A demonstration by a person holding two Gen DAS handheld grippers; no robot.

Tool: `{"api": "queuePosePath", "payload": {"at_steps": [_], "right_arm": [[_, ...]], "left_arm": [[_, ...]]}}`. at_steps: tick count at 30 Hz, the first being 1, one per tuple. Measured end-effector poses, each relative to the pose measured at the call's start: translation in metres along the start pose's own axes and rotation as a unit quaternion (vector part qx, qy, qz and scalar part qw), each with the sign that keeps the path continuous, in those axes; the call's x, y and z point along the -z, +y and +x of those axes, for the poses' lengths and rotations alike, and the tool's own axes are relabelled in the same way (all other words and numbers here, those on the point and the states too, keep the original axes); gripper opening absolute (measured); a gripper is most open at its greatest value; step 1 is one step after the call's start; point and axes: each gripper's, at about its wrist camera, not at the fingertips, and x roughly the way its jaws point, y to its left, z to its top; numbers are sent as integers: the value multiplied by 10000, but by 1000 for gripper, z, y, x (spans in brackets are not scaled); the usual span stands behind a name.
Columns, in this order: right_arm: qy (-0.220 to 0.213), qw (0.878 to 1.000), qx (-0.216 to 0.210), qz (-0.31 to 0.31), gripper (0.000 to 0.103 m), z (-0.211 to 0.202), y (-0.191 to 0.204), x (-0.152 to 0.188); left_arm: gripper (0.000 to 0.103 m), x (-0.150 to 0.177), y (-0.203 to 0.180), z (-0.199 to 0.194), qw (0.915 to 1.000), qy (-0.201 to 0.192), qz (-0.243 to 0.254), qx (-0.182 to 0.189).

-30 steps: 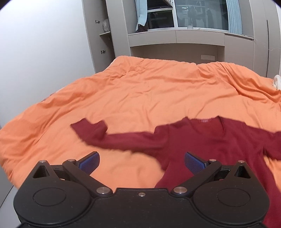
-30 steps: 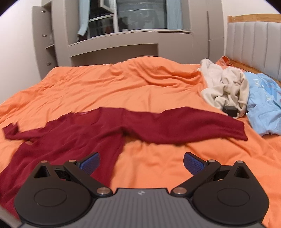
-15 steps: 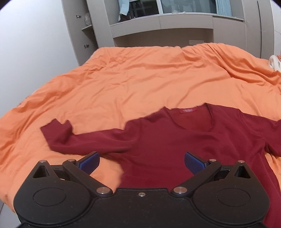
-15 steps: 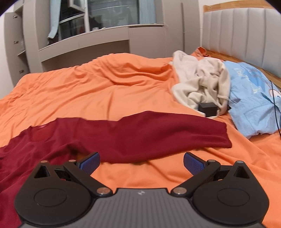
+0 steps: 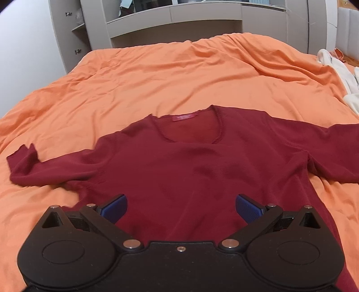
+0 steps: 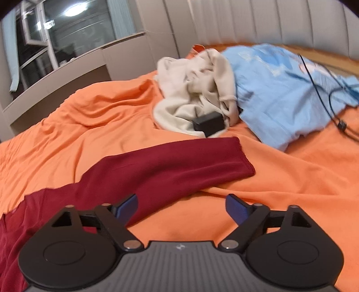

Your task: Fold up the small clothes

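A dark red long-sleeved top (image 5: 190,166) lies flat on the orange duvet (image 5: 157,76), neckline away from me and both sleeves spread out. My left gripper (image 5: 180,207) hovers open over the body of the top, nothing between its blue pads. In the right wrist view the top's right sleeve (image 6: 170,164) runs toward its cuff. My right gripper (image 6: 181,207) is over the lower edge of that sleeve. Its jaws are closing, still wide apart, with only duvet showing between them. The left pad sits above the red cloth.
A crumpled cream garment (image 6: 197,89) with a small black box (image 6: 208,123) on it lies beyond the cuff. A light blue pillow (image 6: 280,89) with a black cable (image 6: 325,89) is by the padded headboard. Grey cupboards (image 5: 179,20) stand past the bed's far edge.
The left view has shifted right and closer, from the left sleeve to the top's chest. The right view has swung right and down toward the cuff, rolled, and its jaws have narrowed slightly.
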Motion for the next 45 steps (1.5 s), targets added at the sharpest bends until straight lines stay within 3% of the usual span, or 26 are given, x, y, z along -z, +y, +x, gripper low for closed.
{"api": "queuePosePath", "payload": {"at_steps": [5,12,13,15,19,24,29,33,39,45], "right_arm": [[59,9979,111,633,61,33,-18,1],[-40,9887,269,1473,55,58,-38,-5],[-77,9874,311,1553,52,61,-40,-4],[-139,9852,435,1655,32,64,-42,-4],[-393,9855,598,1538,7,63,-38,-3],[-800,9893,782,941,5,47,-11,-15],[-1478,9866,667,-158,5,14,57,-35],[-1862,9752,153,-1182,4,-6,140,-45],[-2220,9345,-810,-2663,4,-24,282,-23],[-1940,8881,-1636,-3832,4,-14,398,44]], "left_arm": [[103,-3,-5,9,10000,24,79,25],[103,-10,-4,18,9999,130,60,67],[103,-11,-3,18,9998,165,42,70],[103,-12,1,17,9998,171,14,90],[103,-17,12,11,9999,159,38,-43],[103,-24,38,5,9998,147,-29,-162],[103,-30,72,1,9997,68,-183,-167],[103,-33,107,-4,9990,-52,-388,-220],[103,-35,161,-8,9957,-219,-789,-428],[103,-28,210,-2,9907,-181,-1216,-586]]}}
